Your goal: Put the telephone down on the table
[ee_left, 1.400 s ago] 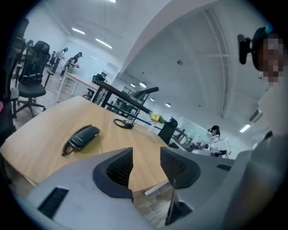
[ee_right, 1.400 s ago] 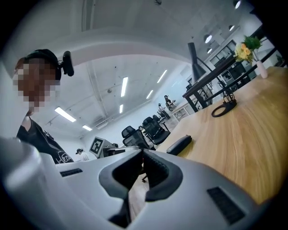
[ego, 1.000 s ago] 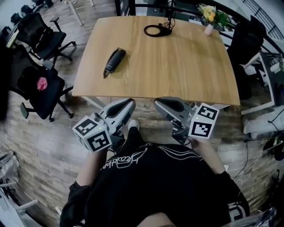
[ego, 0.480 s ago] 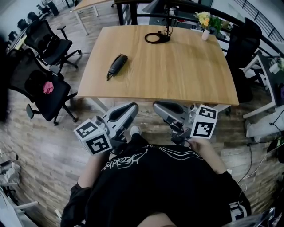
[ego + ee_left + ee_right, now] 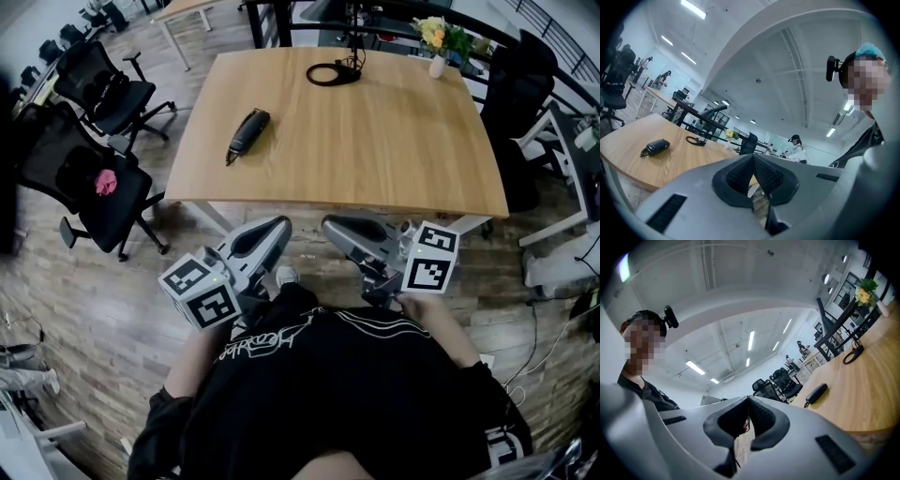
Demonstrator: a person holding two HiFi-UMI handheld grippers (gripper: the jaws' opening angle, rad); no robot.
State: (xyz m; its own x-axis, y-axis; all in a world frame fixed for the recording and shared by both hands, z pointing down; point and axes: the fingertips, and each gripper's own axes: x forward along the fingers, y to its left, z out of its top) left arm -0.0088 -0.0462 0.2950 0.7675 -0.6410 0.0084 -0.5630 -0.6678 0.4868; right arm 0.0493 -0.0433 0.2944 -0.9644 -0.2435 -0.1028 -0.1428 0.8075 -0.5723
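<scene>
Already on the table [image 5: 375, 131], the telephone [image 5: 247, 134].

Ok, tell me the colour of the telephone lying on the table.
Black. The telephone shows best in the head view, lying on the table.

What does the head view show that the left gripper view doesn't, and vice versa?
Only the head view: the right gripper and the pink thing on a black chair. Only the left gripper view: how the left gripper stands, jaws shut on nothing, plus ceiling lights and a distant person. Both: the wooden table, the telephone lying on it, a cable loop and flowers.
</scene>
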